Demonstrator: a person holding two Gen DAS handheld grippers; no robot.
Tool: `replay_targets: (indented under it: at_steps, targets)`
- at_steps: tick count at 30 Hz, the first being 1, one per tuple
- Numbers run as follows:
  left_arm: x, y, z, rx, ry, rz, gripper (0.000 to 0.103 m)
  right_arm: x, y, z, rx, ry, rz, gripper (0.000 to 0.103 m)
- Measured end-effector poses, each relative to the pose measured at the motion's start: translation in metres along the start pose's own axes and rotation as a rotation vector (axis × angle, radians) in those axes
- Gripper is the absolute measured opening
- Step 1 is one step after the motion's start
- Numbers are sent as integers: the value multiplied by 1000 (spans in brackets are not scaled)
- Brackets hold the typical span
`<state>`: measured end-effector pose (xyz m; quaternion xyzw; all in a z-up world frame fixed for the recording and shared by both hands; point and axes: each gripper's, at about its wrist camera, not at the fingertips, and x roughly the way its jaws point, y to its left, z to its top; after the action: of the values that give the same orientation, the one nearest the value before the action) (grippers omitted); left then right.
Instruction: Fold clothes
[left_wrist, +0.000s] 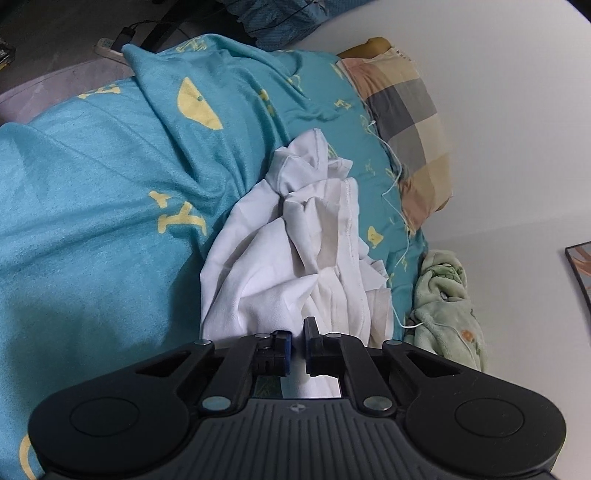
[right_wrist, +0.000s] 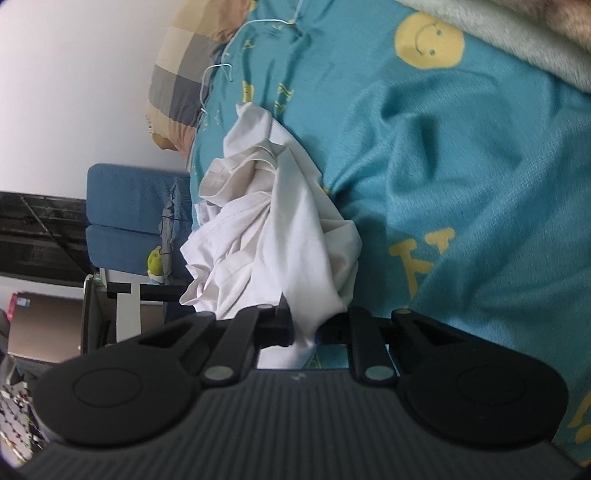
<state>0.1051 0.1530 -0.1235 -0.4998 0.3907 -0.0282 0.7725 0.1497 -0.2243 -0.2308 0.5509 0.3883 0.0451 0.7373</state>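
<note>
A crumpled white shirt (left_wrist: 295, 236) lies bunched on a bed covered by a teal blanket (left_wrist: 92, 192) printed with yellow smiley faces and letters. The left gripper (left_wrist: 297, 345) has its jaws nearly closed, pinching a fold of the shirt's near edge between them. The right gripper (right_wrist: 306, 325) likewise has its jaws drawn in on the white shirt (right_wrist: 280, 221), with cloth running down through the narrow gap. In both views the garment stretches away from the jaws in loose wrinkled heaps. A checked pillow (left_wrist: 406, 122) sits at the head of the bed against the white wall (left_wrist: 517, 110), and a pale green fleece (left_wrist: 447, 310) lies just beside the shirt. In the right view a blue chair (right_wrist: 133, 218) stands beyond the bed.
</note>
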Motion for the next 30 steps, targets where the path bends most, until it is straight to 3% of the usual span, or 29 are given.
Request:
replay_targets:
  at_steps: [5, 8, 15, 24, 30]
  targets:
    - [-8, -6, 3, 32, -14, -35, 6, -10, 19, 2, -40, -23, 4, 12]
    - [-21, -11, 5, -8, -9, -59, 5, -24, 37, 1, -56, -51, 10, 11]
    - [-81, -24, -19, -31, -1, -92, 5, -84, 71, -24, -110, -107, 16, 11]
    - [-164, -2, -83, -84, 29, -93, 5, -166, 47, -83, -76, -117, -10, 11]
    - [-160, -10, -81, -110, 37, -91, 5, -172, 39, -79, -22, -118, -17, 11]
